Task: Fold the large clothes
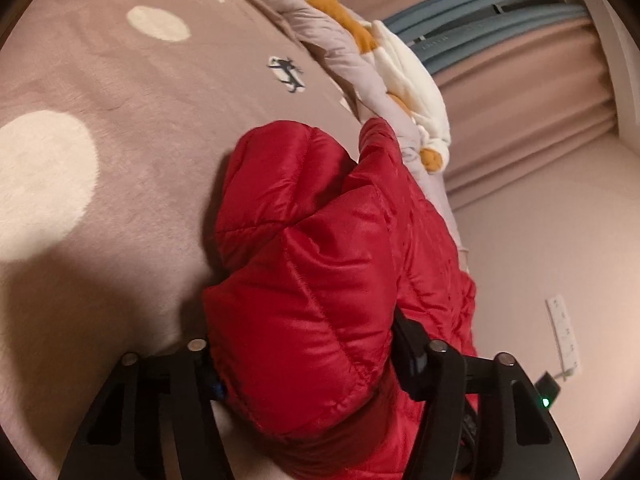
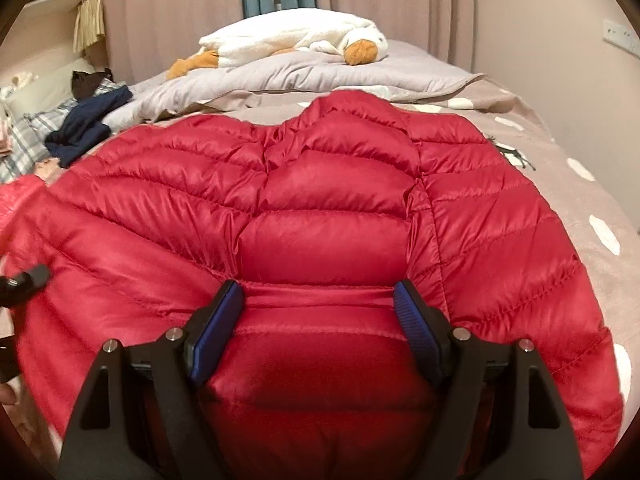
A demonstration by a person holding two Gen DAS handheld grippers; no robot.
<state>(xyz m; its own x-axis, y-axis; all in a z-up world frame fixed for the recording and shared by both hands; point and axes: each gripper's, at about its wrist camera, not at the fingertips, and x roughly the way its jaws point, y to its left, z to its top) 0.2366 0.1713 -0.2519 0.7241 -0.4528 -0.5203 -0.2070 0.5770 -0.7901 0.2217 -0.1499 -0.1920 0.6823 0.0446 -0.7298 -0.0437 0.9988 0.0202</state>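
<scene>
A red quilted down jacket (image 2: pixel 328 200) lies spread on a bed with a pink polka-dot cover (image 2: pixel 560 184). In the right wrist view my right gripper (image 2: pixel 316 304) has its jaws wide apart with a puffed band of the jacket between the blue pads (image 2: pixel 218 328); the fabric bulges between them. In the left wrist view my left gripper (image 1: pixel 304 352) straddles a thick bunched part of the same jacket (image 1: pixel 312 240), and its fingertips are hidden by the fabric. The left gripper's edge shows at the far left of the right wrist view (image 2: pixel 24 280).
A white and orange plush duck (image 2: pixel 296 46) lies on a grey duvet (image 2: pixel 320 72) at the far side of the bed. Dark blue and plaid clothes (image 2: pixel 84 124) sit at the back left. Pink curtains (image 2: pixel 400 4) hang behind. A wall outlet (image 1: pixel 564 336) shows beyond the bed edge.
</scene>
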